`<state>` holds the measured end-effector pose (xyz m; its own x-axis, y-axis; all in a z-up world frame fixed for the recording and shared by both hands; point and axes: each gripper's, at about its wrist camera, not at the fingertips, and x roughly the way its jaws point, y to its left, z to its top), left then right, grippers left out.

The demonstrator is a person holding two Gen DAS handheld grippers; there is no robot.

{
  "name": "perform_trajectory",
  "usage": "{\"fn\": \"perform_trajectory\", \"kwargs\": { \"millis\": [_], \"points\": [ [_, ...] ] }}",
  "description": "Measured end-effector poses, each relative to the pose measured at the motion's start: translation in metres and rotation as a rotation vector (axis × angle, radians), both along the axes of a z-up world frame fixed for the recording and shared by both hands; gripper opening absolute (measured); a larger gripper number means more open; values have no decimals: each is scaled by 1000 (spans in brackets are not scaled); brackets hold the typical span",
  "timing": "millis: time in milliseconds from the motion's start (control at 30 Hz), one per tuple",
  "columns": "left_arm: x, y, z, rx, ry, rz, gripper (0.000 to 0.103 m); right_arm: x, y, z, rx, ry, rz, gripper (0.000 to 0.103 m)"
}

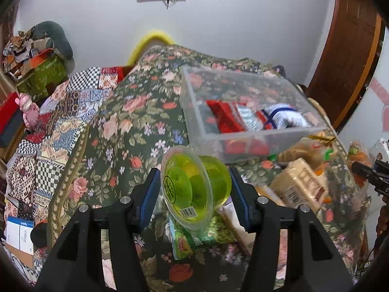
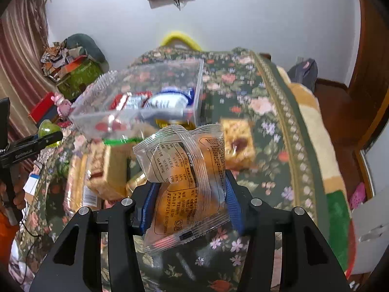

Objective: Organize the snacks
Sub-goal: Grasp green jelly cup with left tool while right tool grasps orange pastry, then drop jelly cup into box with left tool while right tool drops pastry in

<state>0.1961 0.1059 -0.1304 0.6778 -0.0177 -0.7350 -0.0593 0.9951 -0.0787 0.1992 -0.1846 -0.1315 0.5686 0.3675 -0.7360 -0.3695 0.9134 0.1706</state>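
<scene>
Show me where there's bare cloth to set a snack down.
Free: the floral tablecloth left of the clear plastic bin, toward the patchwork quilt, and the cloth right of the bin by the gold border. Crowded: the wrapped cakes and biscuit packs in front of the bin.

- Green jelly cup (image 1: 194, 185): tipped sideways, sealed lid facing left, raised above the tablecloth.
- Clear-wrapped orange cake (image 2: 187, 187): crinkled packet, upright.
- Clear plastic bin (image 1: 245, 112): farther back, holding red and white packets.
</scene>
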Motion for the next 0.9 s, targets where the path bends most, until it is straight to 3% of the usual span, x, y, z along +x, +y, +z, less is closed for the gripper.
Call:
{"fn": "perform_trajectory", "kwargs": {
  "millis": [467,900],
  "points": [
    [21,-23,47,-18,-101,-47,56,26,28,60,43,-165,34,47],
    [67,-39,43,-19,-95,-67,56,69,88,57,57,-149,109,47]
  ]
}}
